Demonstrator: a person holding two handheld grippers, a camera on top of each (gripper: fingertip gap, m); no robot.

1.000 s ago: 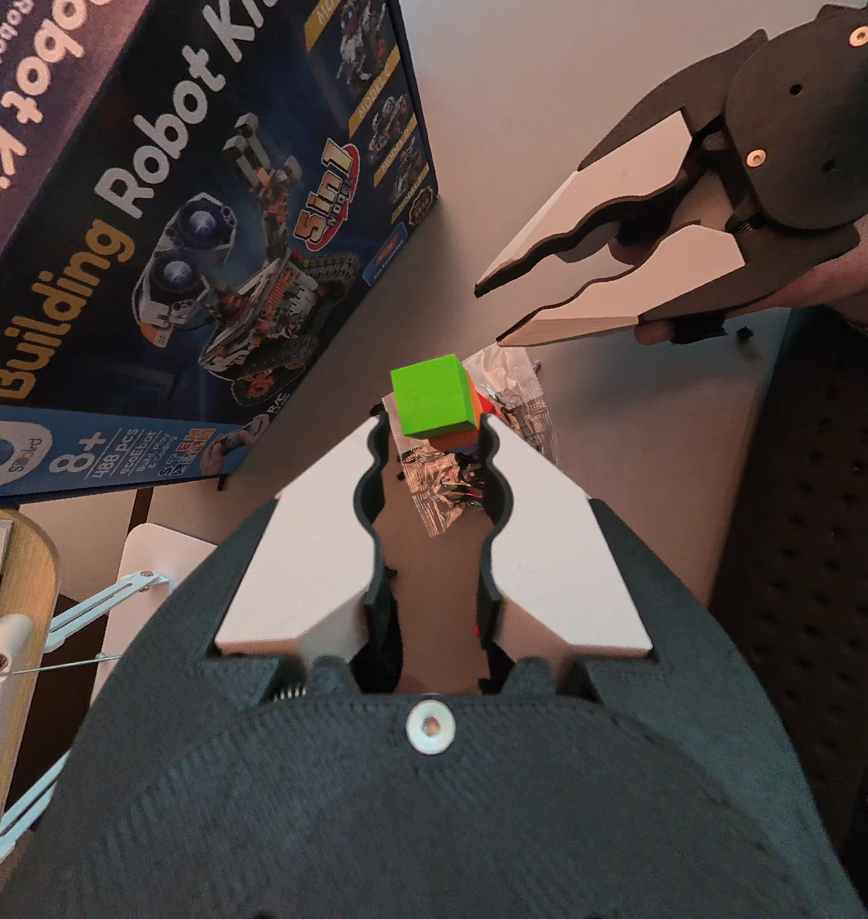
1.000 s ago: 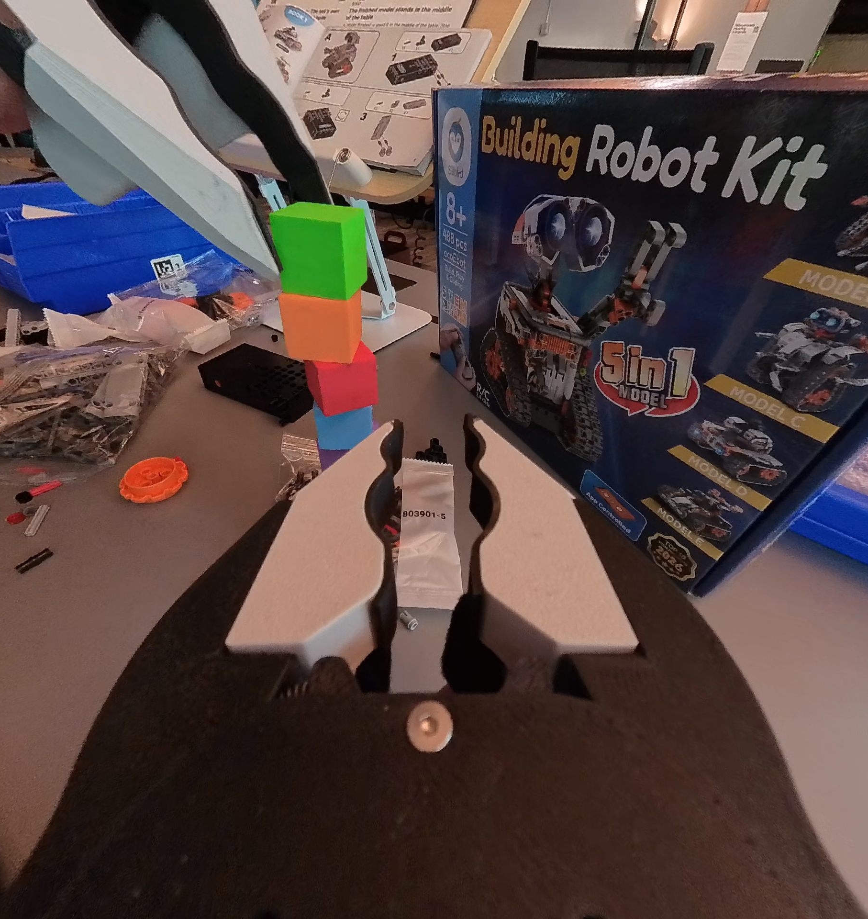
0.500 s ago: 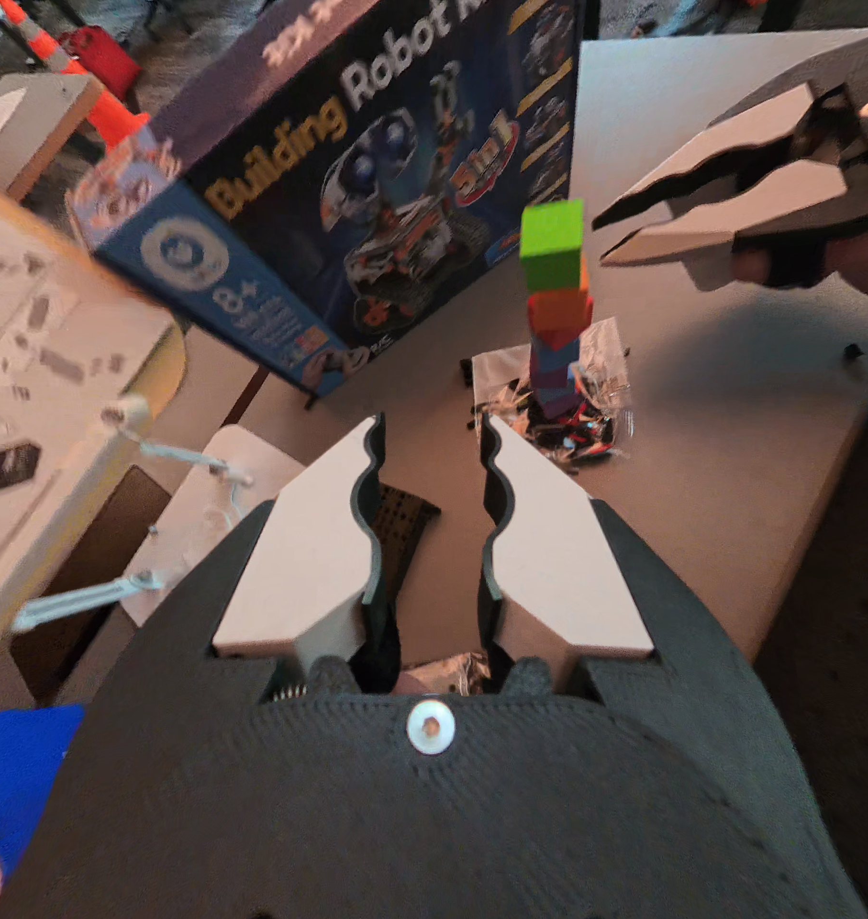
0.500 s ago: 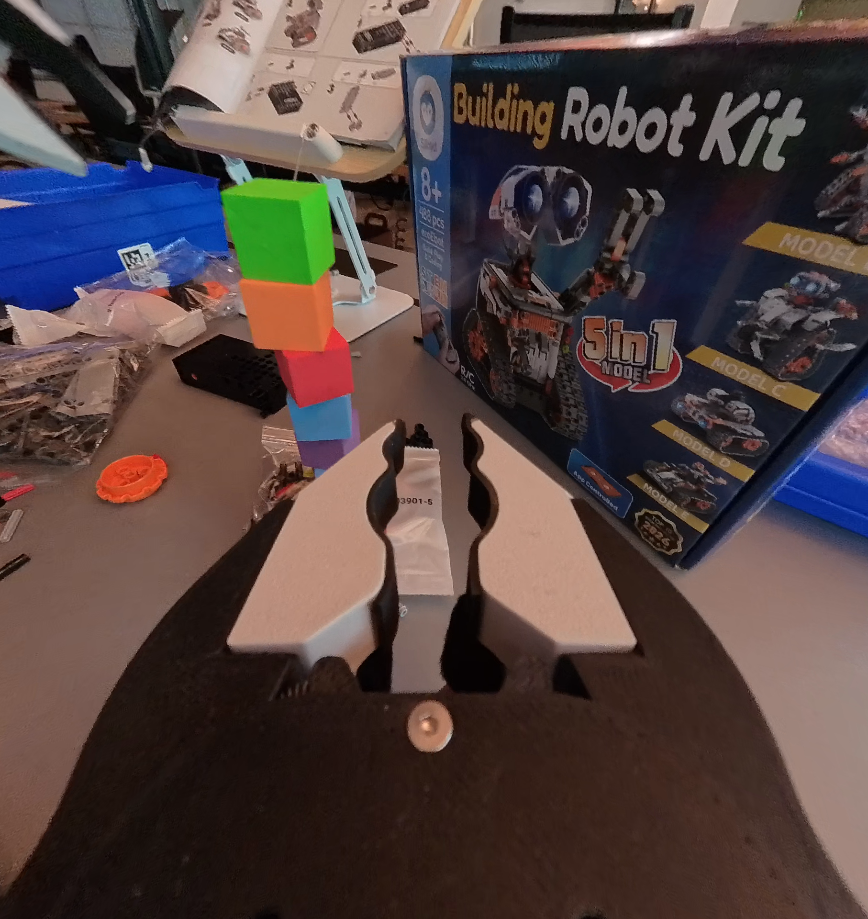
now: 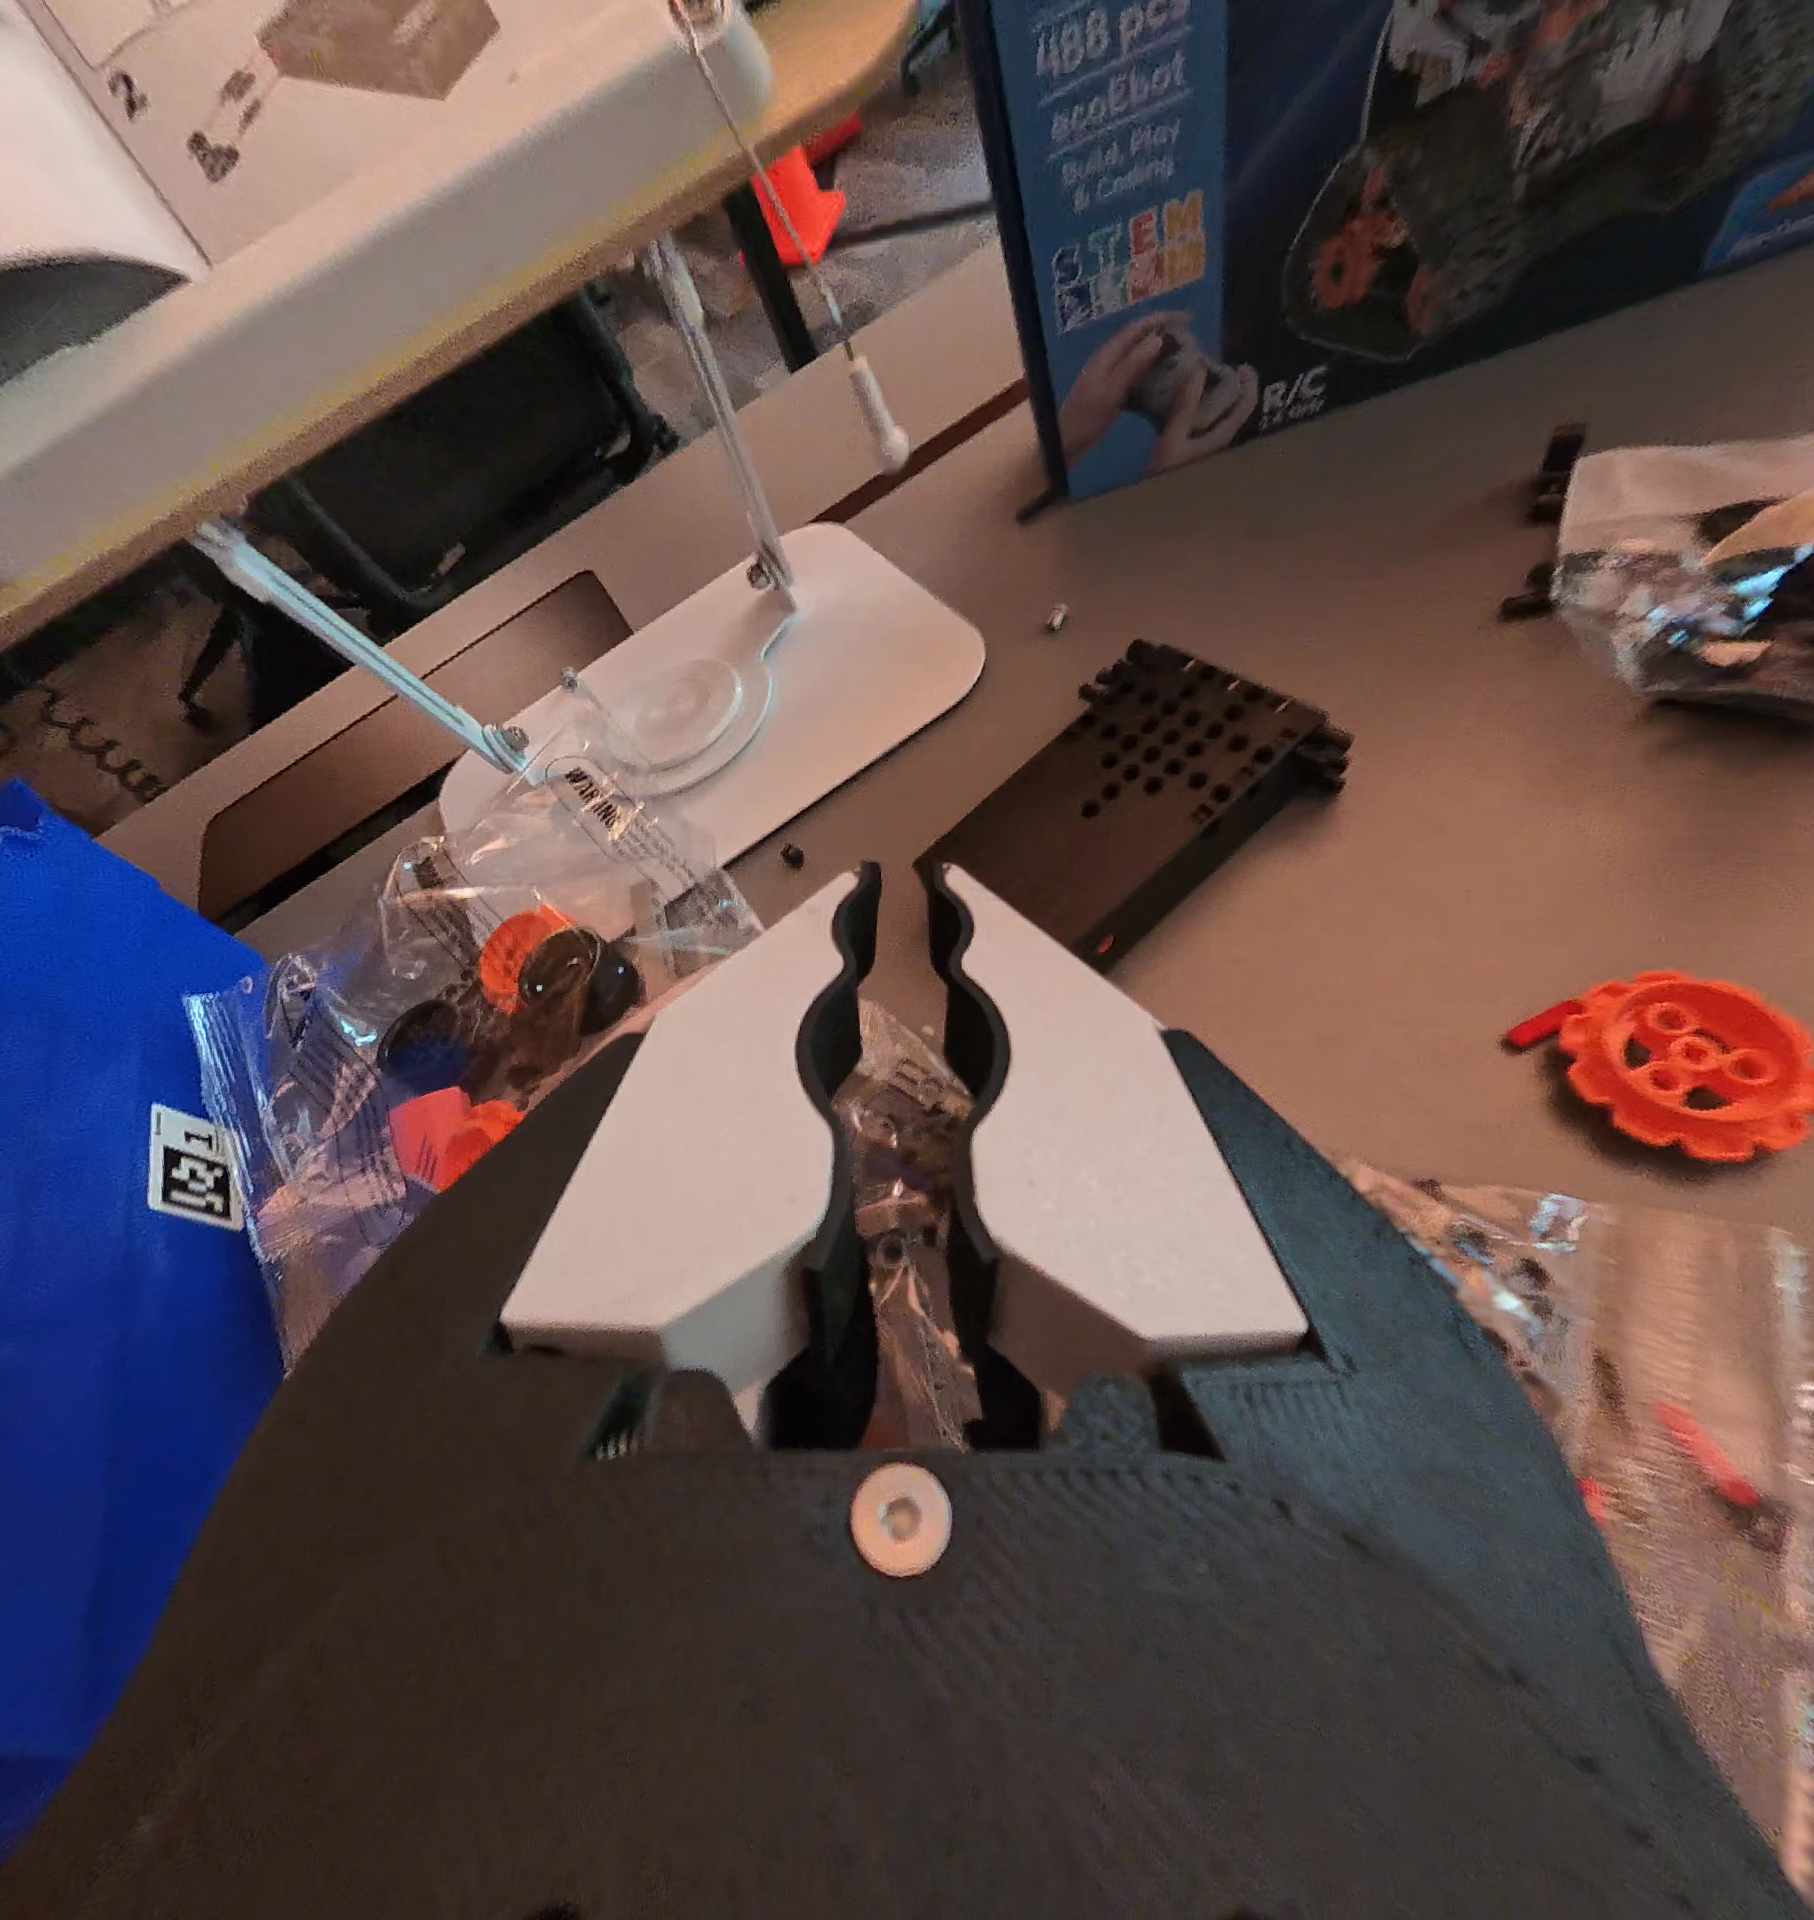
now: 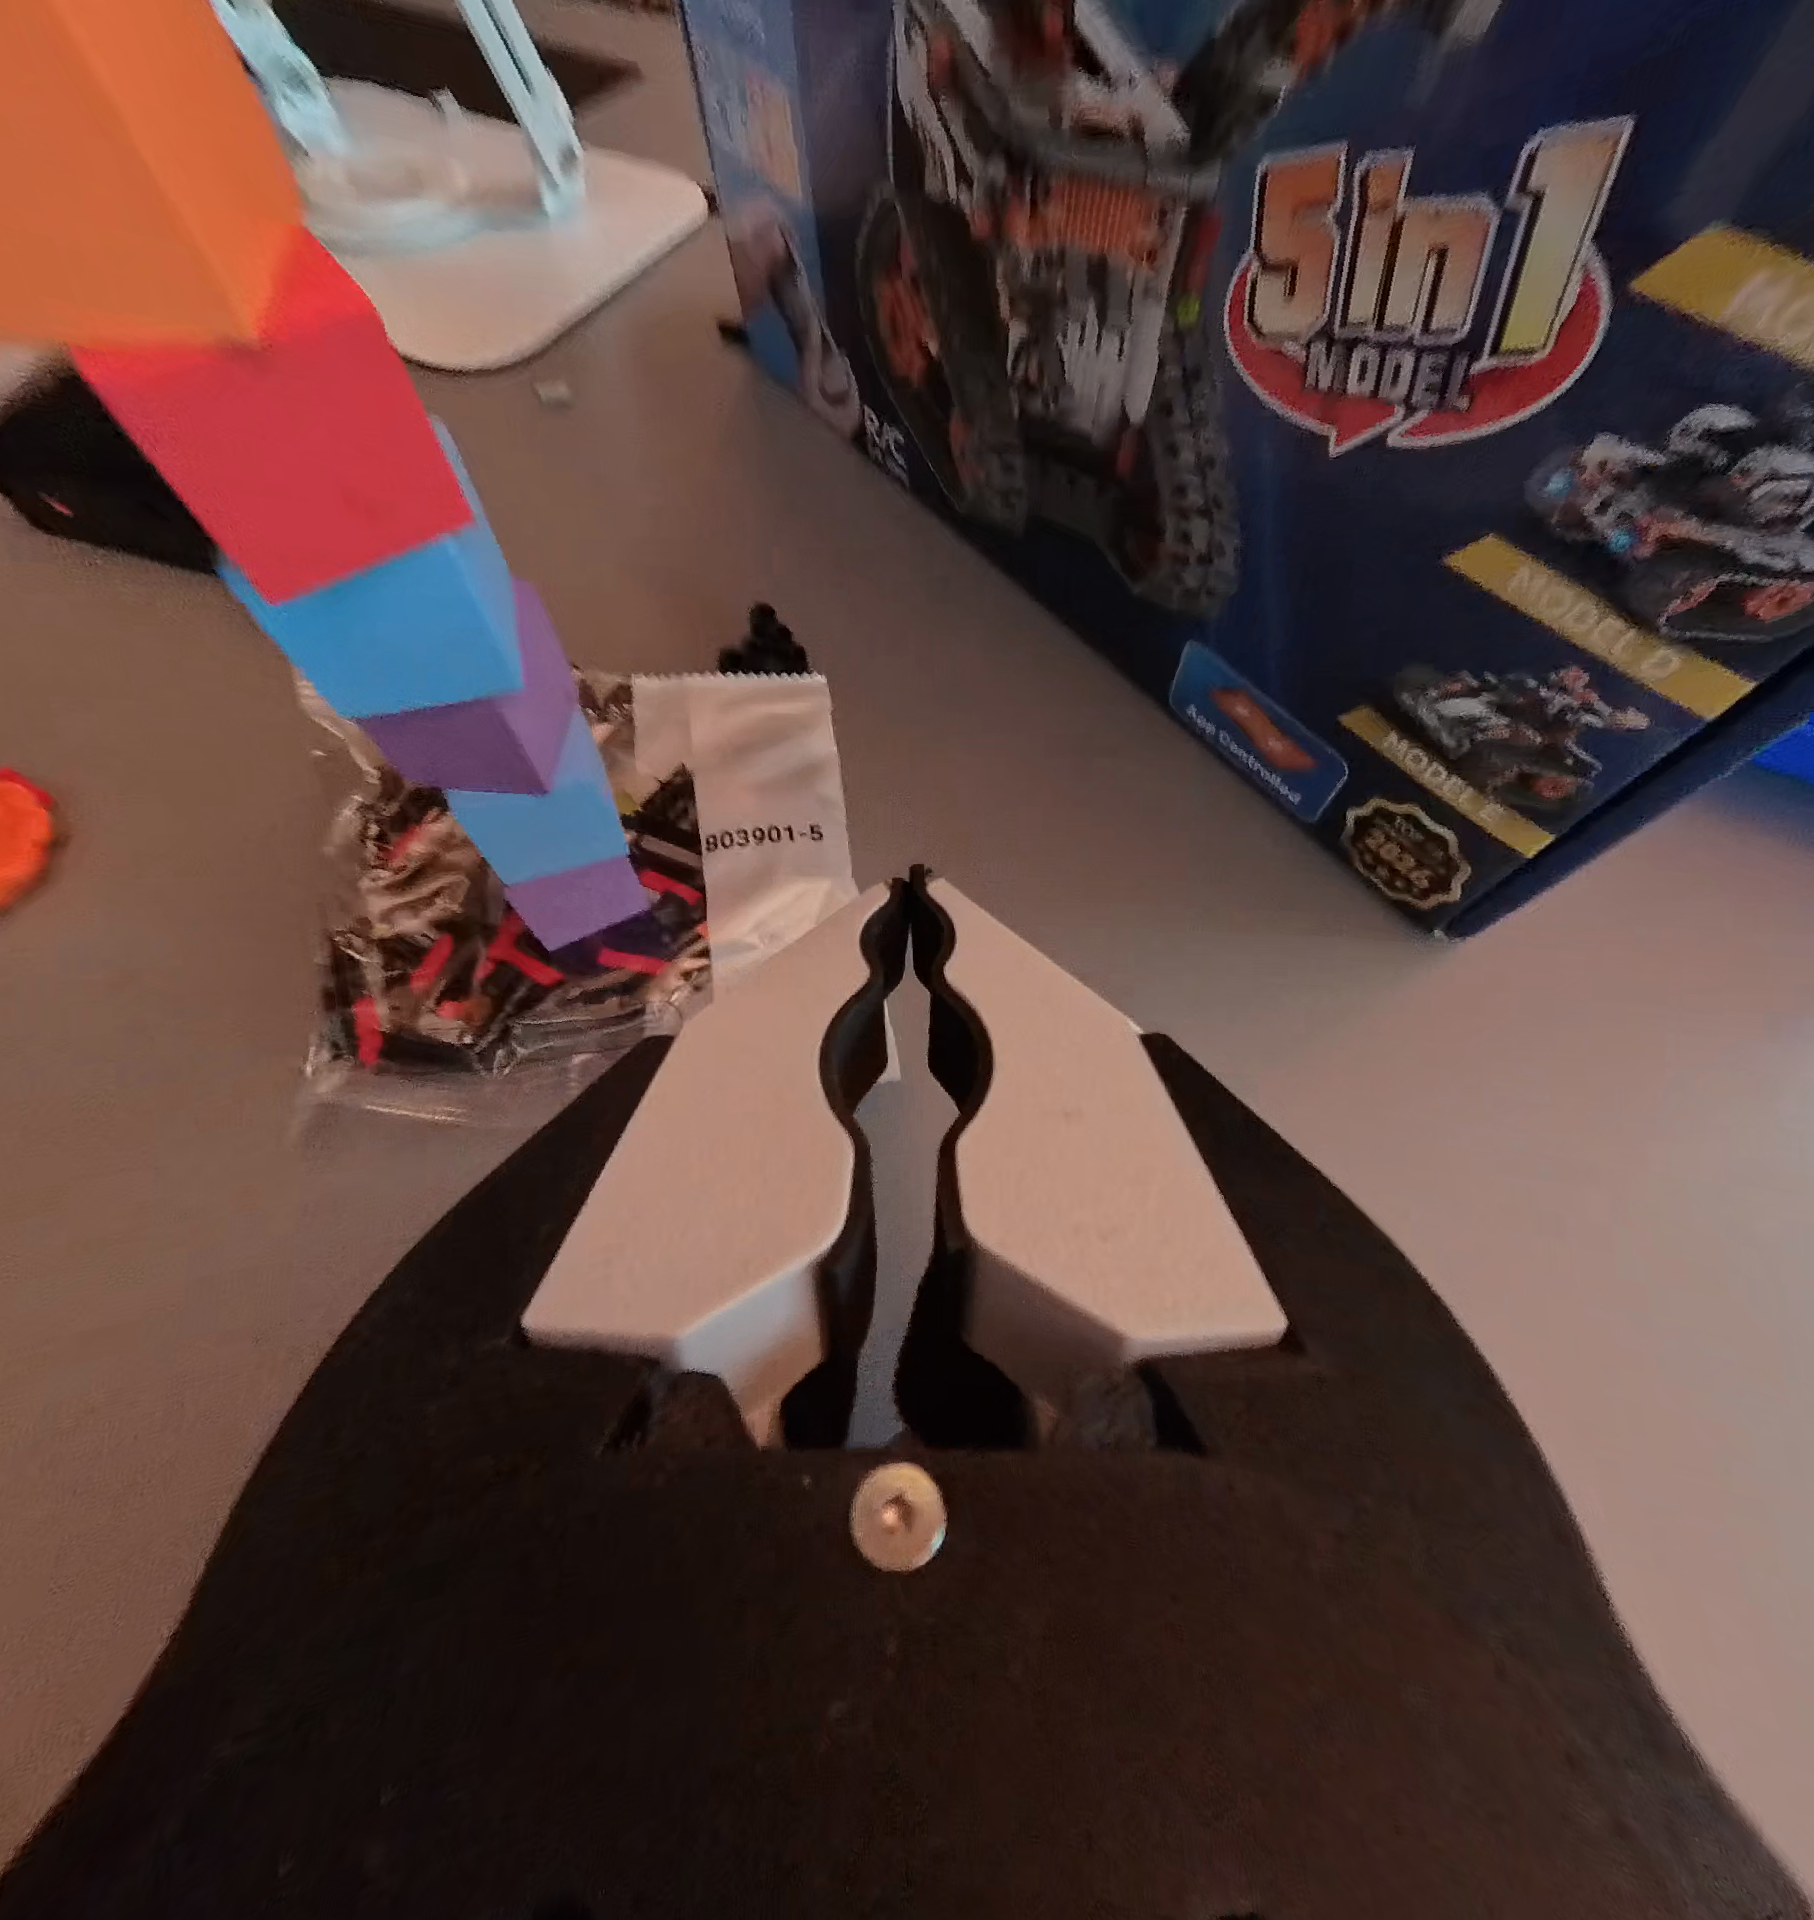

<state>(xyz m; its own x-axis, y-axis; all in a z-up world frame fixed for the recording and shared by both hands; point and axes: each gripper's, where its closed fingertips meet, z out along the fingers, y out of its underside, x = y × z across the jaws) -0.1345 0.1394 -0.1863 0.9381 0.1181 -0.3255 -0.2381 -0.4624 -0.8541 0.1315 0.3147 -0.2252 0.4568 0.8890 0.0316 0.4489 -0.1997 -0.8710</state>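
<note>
Over the last second the left gripper [image 5: 903, 883] has been swinging away from the block stack, which is no longer showing in its view, and its jaws have been narrowing. They are now standing only slightly apart at the tips and gripping nothing. At far left a blue bin [image 5: 72, 1247] is sitting, with a clear bag of orange and black parts [image 5: 487, 997] lying against it just left of the fingers. A second crinkled bag [image 5: 903, 1122] is showing through the gap below the jaws, though whether they are touching it I cannot tell. Ahead, a white stand base [image 5: 861, 665] and a black perforated plate [image 5: 1173, 790] are lying near the tips. An orange gear wheel [image 5: 1692, 1070] is resting well to the right

The right gripper [image 6: 913, 883] has been closing and moving in low. Its tips are now meeting with nothing visibly between them. The leaning block stack [image 6: 394, 634] is rising to its upper left, with orange, red, blue and purple cubes in view and the top cut off by the frame. The stack is standing on a bag of small parts [image 6: 446, 987] just left of the tips, apart from them. A white sachet [image 6: 768, 769] is lying just beyond the left finger, and the blue kit box [image 6: 1402, 416] is standing to the right on the grey table [image 6: 1298, 1143]
</note>
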